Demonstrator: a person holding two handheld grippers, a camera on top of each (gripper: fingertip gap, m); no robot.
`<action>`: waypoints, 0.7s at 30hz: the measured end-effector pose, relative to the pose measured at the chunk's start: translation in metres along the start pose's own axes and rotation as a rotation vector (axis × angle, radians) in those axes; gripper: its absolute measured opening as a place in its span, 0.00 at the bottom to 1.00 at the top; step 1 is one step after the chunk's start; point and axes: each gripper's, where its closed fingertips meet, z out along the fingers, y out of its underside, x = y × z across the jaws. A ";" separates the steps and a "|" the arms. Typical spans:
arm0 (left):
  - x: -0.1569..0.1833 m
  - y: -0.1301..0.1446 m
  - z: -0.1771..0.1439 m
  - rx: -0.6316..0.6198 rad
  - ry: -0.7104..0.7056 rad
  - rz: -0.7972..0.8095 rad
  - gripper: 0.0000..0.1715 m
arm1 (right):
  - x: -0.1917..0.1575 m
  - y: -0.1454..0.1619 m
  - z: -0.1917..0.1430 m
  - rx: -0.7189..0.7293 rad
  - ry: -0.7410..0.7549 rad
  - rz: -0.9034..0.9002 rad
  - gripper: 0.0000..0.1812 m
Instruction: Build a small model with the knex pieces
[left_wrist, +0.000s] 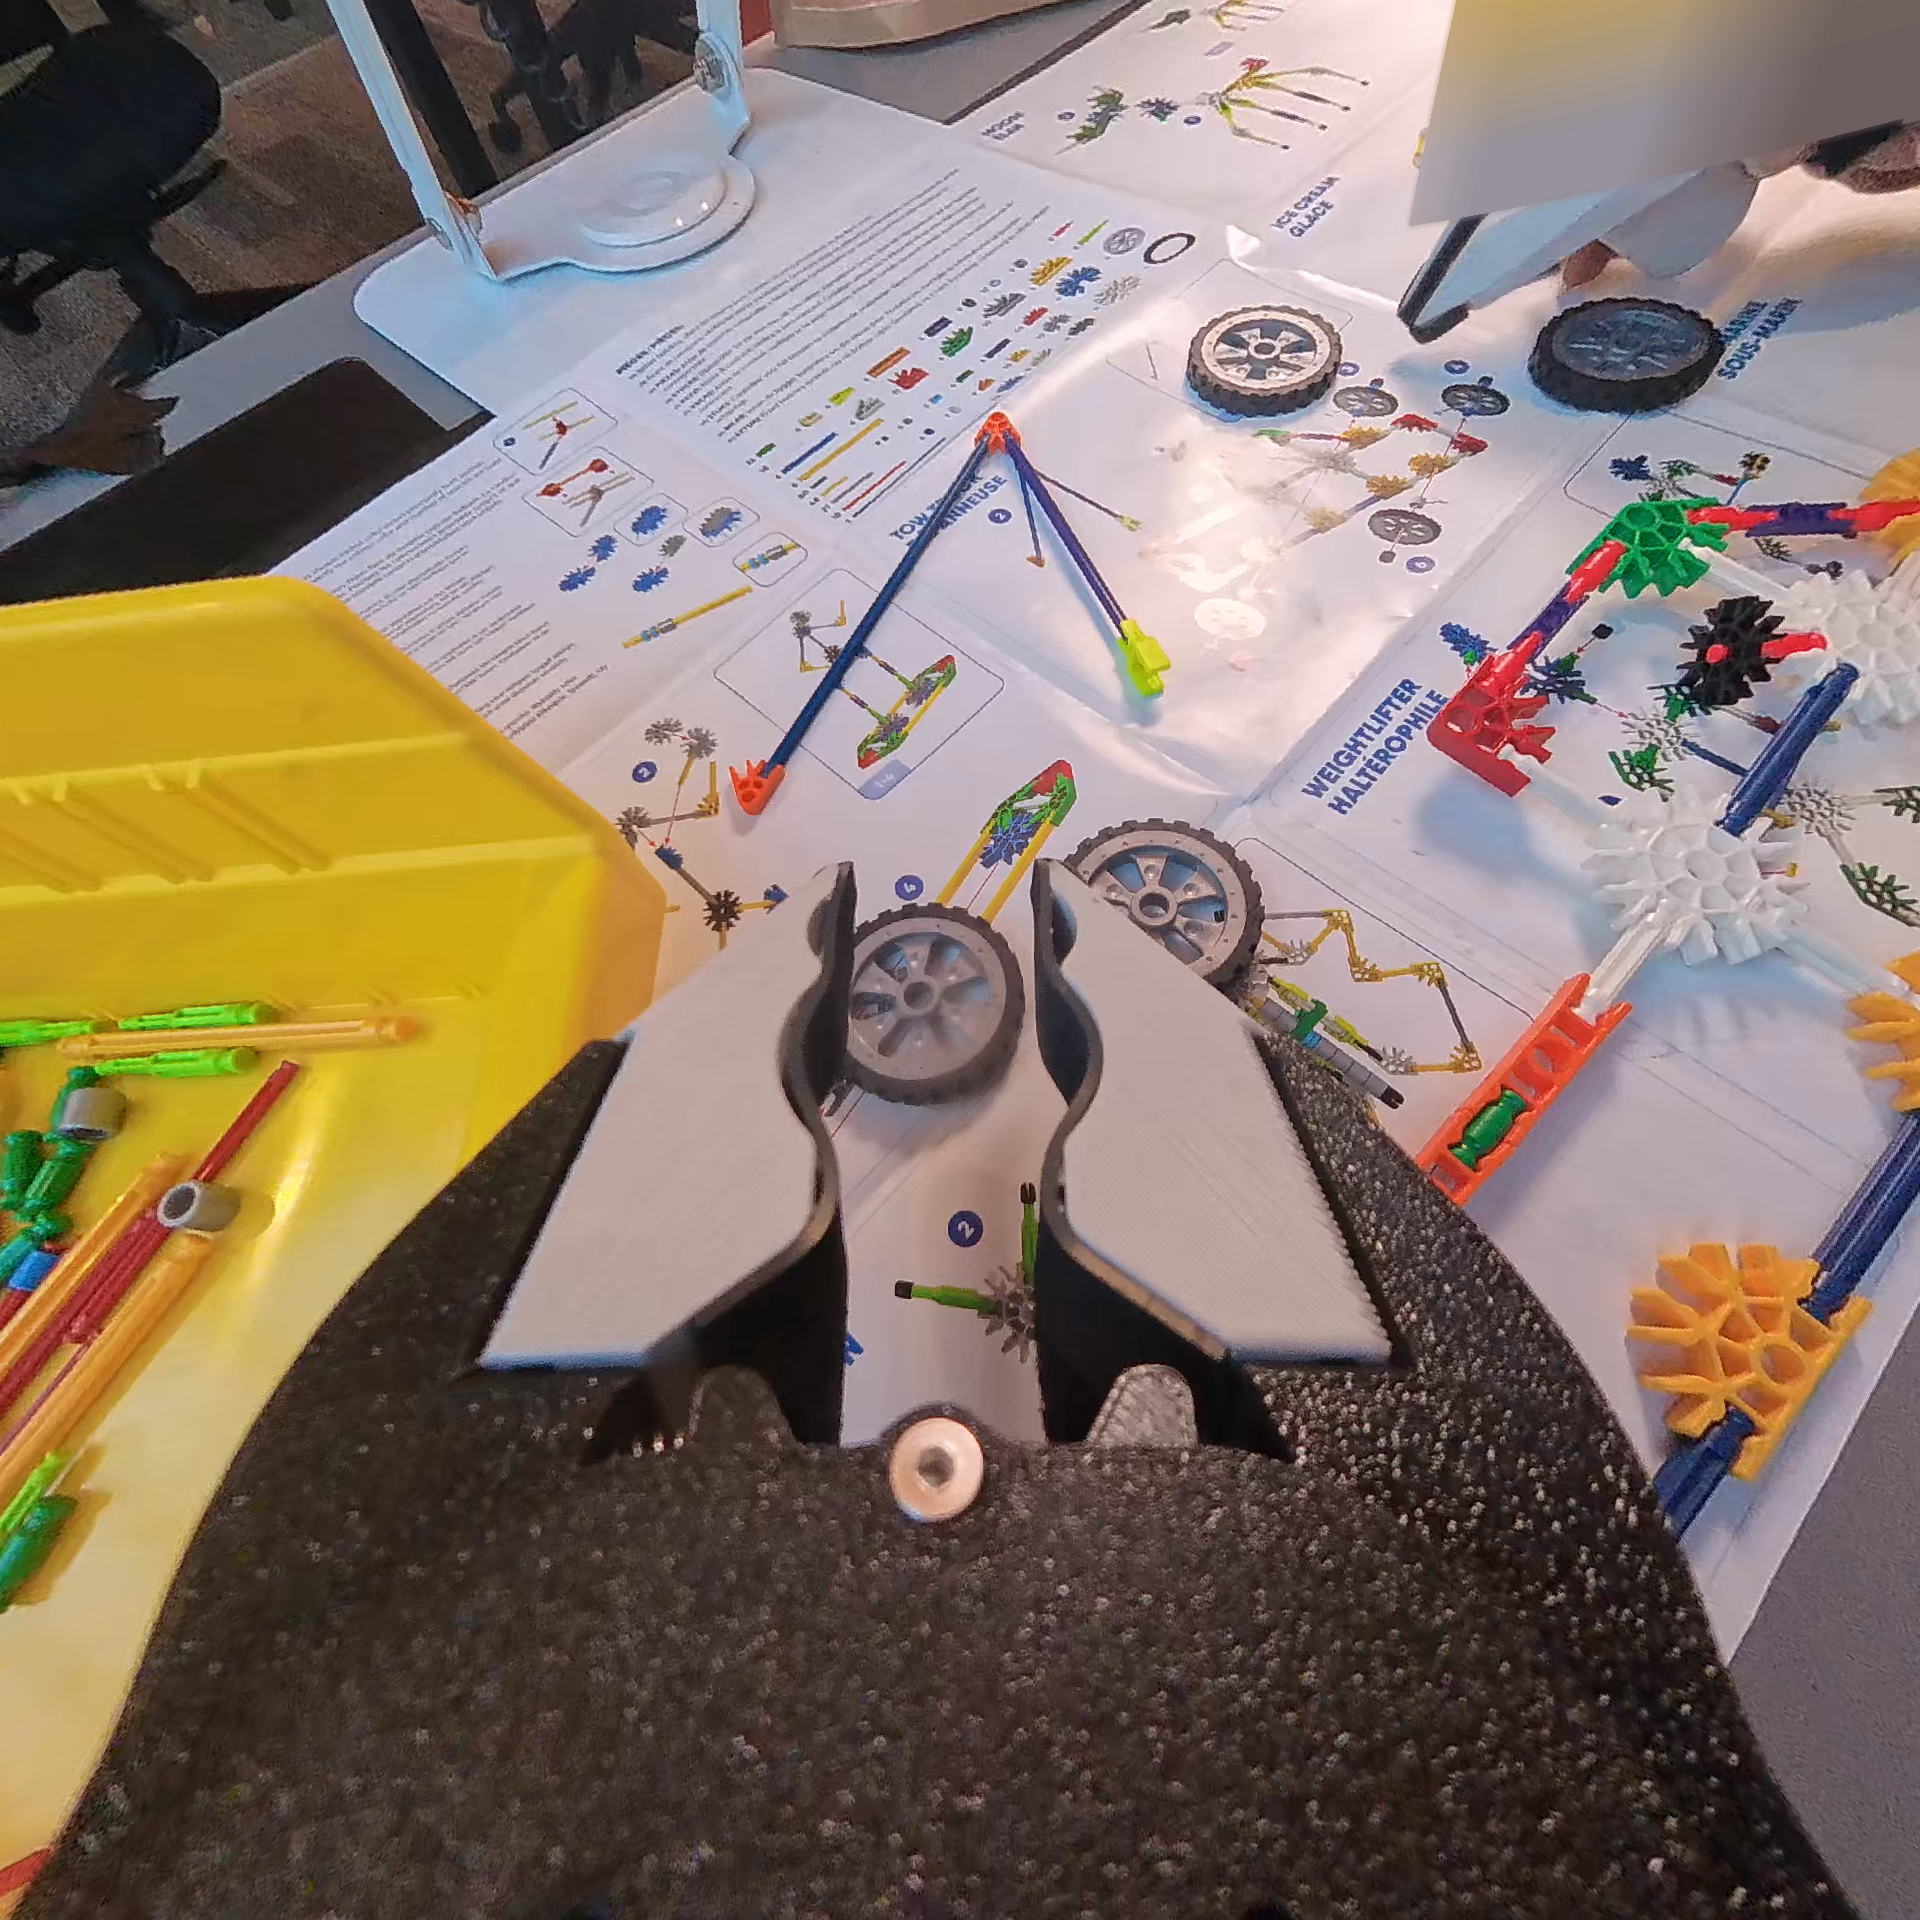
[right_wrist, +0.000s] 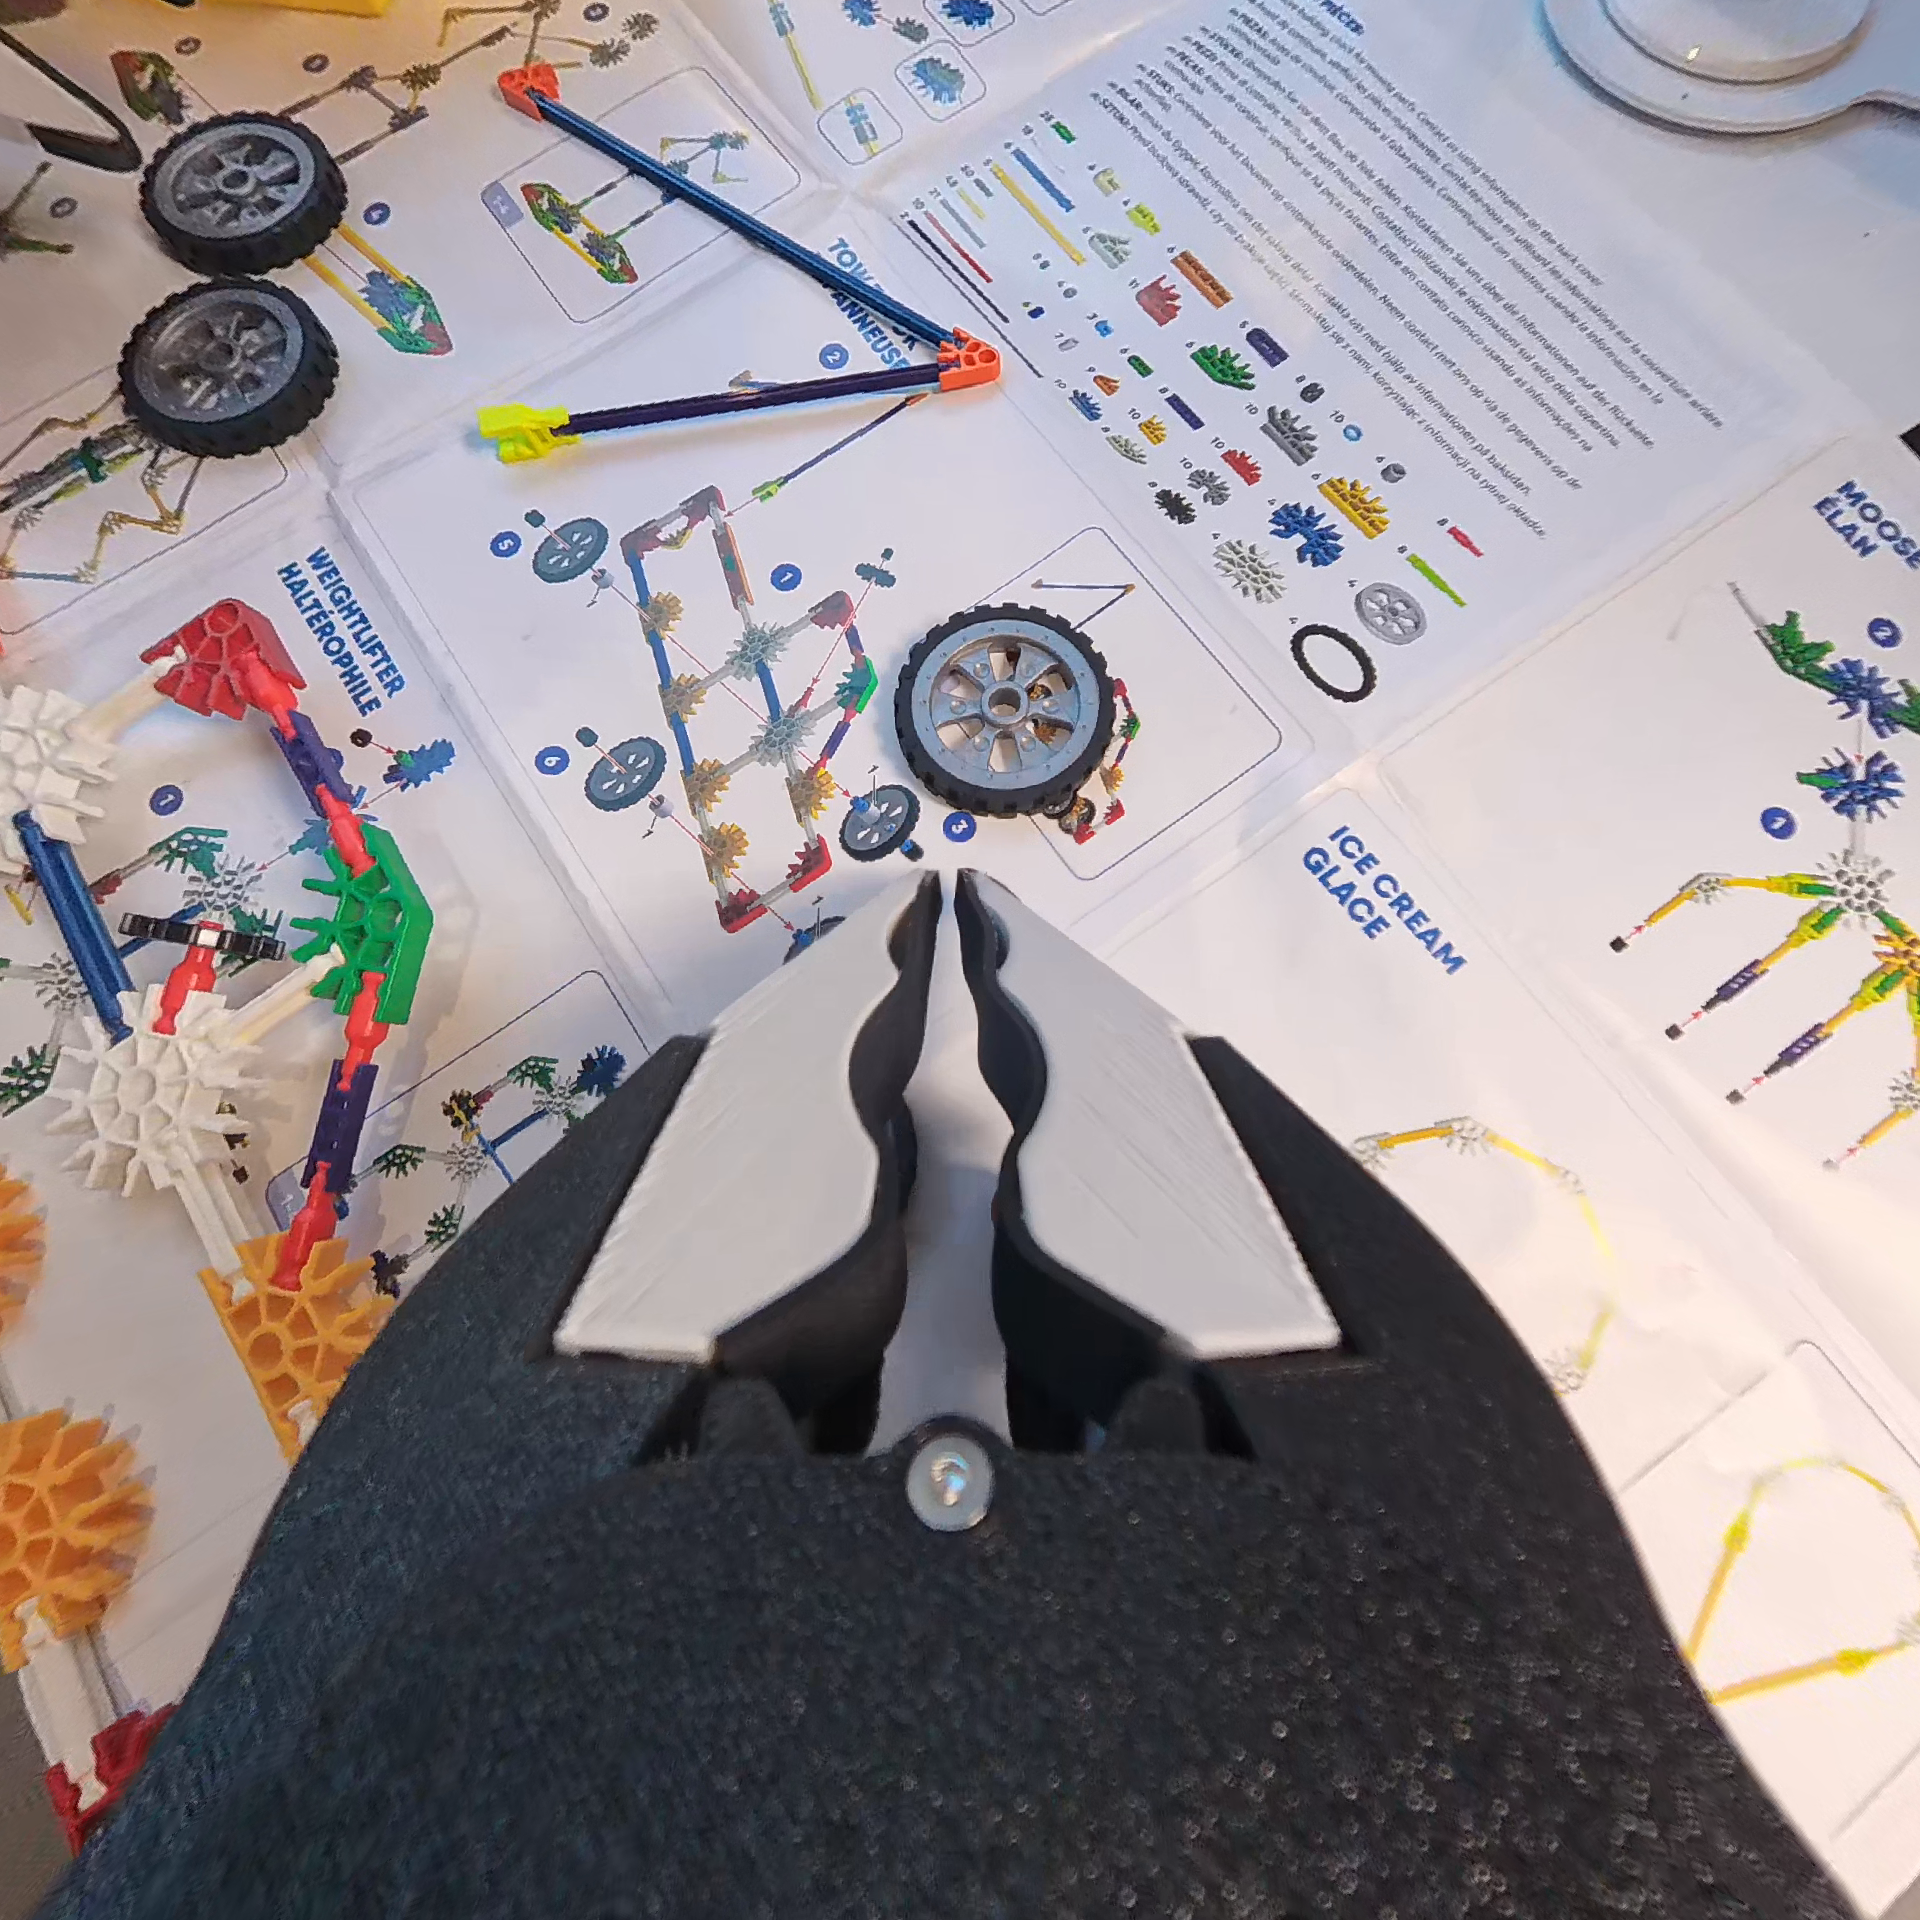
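My left gripper (left_wrist: 940, 909) is open and hovers over a grey-hubbed toy wheel (left_wrist: 930, 1003) that lies on the instruction sheet (left_wrist: 1039, 644). The wheel shows between the two fingers, and I cannot tell whether they touch it. A second wheel (left_wrist: 1164, 904) lies just to its right. In the right wrist view these two wheels are at the top left (right_wrist: 241, 192) (right_wrist: 227, 364). My right gripper (right_wrist: 948, 878) is shut and empty above the sheet (right_wrist: 1351, 1039). A third wheel (right_wrist: 1003, 712) lies flat just ahead of its tips.
A yellow bin (left_wrist: 312, 727) with rods stands at my left. A built model of white, orange and green connectors (left_wrist: 1683, 883) (right_wrist: 156, 1101) lies on the sheet. Blue rods join at an orange corner piece (left_wrist: 995, 431) (right_wrist: 966, 358). A white stand (left_wrist: 644, 208) is at the far side. Another wheel (left_wrist: 1626, 353) lies far right. About 25 centimetres separates my left fingertips from my right.
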 end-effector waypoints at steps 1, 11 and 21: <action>0.000 0.000 0.000 0.001 0.000 0.000 0.19 | 0.002 0.000 0.000 -0.006 0.009 -0.002 0.00; 0.003 0.000 0.001 -0.006 -0.004 0.031 0.18 | 0.002 0.001 0.001 -0.063 0.004 -0.042 0.00; 0.004 0.001 0.001 -0.013 -0.003 0.042 0.18 | -0.021 -0.007 0.009 -0.068 -0.054 -0.095 0.00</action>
